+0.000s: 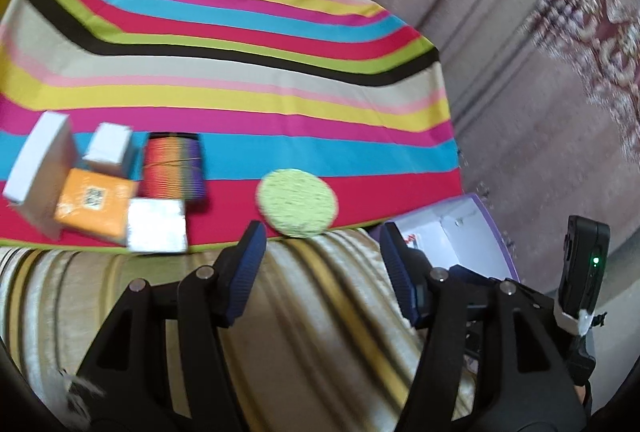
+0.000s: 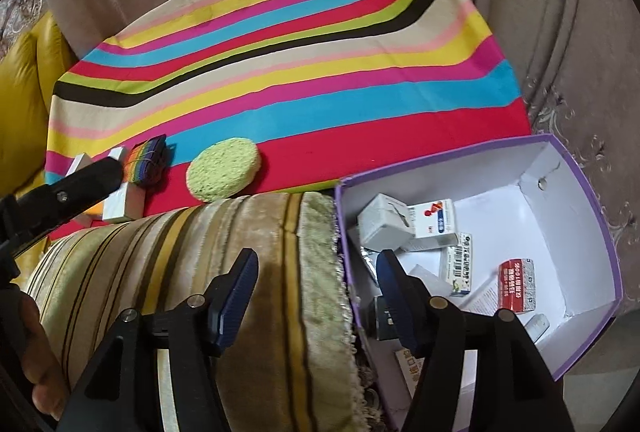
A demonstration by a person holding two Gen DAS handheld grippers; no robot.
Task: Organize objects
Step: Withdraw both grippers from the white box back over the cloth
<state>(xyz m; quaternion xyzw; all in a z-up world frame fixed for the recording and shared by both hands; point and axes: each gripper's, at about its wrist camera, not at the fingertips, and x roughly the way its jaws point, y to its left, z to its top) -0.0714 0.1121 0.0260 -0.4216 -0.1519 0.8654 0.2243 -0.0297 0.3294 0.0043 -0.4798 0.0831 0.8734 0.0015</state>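
Fingers on both grippers are sitting spread apart with nothing between them, so we're carrying nothing at the moment: the left gripper (image 1: 322, 264) is hanging over the striped velvety cushion (image 1: 304, 312) at the near edge, and the right gripper (image 2: 316, 292) is straddling the seam between that cushion and the purple box (image 2: 576, 167). We're judging this as the in-between step of the tidy-up, with both hands free and the next item waiting to be picked. Still lying out on the striped cloth (image 1: 240, 71) are the green round sponge (image 1: 298, 201), nearest to our left fingers, plus a cluster further left: the rainbow-coloured pack (image 1: 174, 167), an orange box (image 1: 94, 205), a silver packet (image 1: 157, 230), a tall white box (image 1: 38, 167) and a smaller white box (image 1: 108, 145), all bunched up and touching. As for the container, the purple box is sitting just off the cloth's corner with its white inside showing, and we're seeing several small cartons already in it, including a red and white one (image 2: 516, 284), a white one with a barcode (image 2: 456, 266) and a grey-white one (image 2: 382, 224); a few more are half hidden under our right fingers. Next move, we're guessing, calls for reaching forward to the sponge, closing across its edge and swinging it right into the box, which has plenty of floor left.
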